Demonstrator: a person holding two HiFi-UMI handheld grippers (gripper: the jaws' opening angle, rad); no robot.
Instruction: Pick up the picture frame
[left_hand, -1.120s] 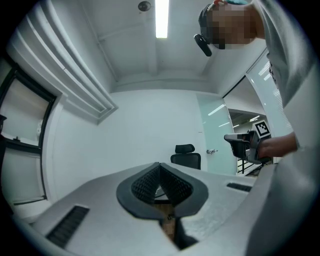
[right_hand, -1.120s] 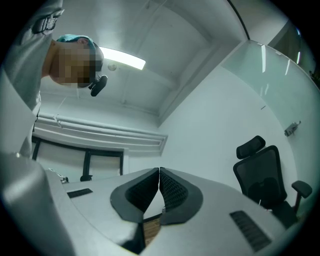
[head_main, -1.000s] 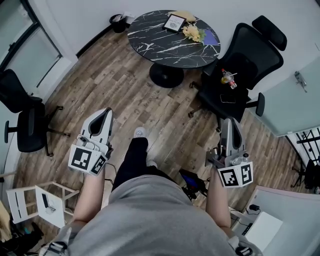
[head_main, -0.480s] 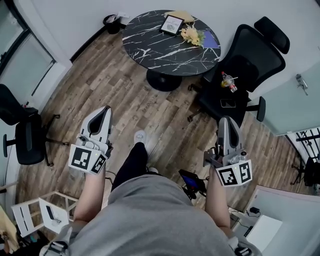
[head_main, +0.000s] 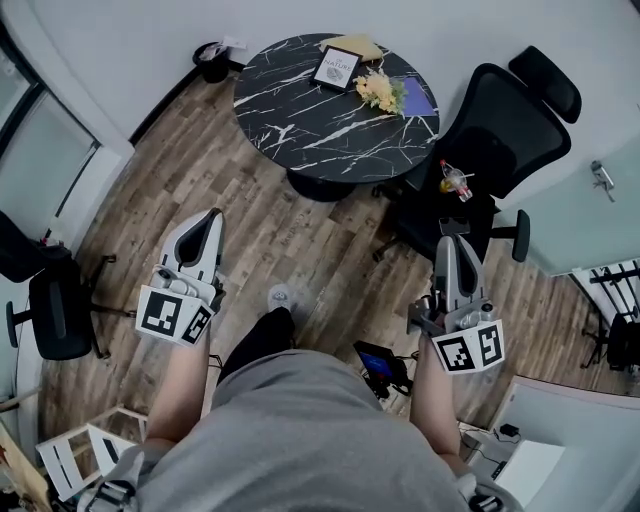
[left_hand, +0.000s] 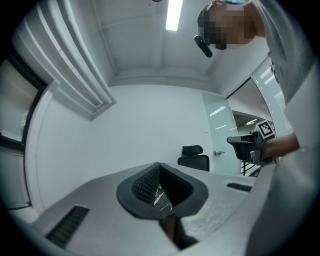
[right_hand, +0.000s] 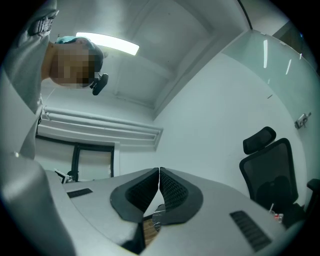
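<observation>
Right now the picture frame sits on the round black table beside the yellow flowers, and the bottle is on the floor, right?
Not the floor: the head view shows the bottle on the black chair, on its seat. The rest holds.

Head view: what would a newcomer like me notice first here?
A round black marble table stands at the top, with a picture frame and yellow flowers near its far edge. Lower down, the left gripper and right gripper are held over the wood floor, both shut and empty. At the right, a black chair has a bottle on its seat.
</observation>
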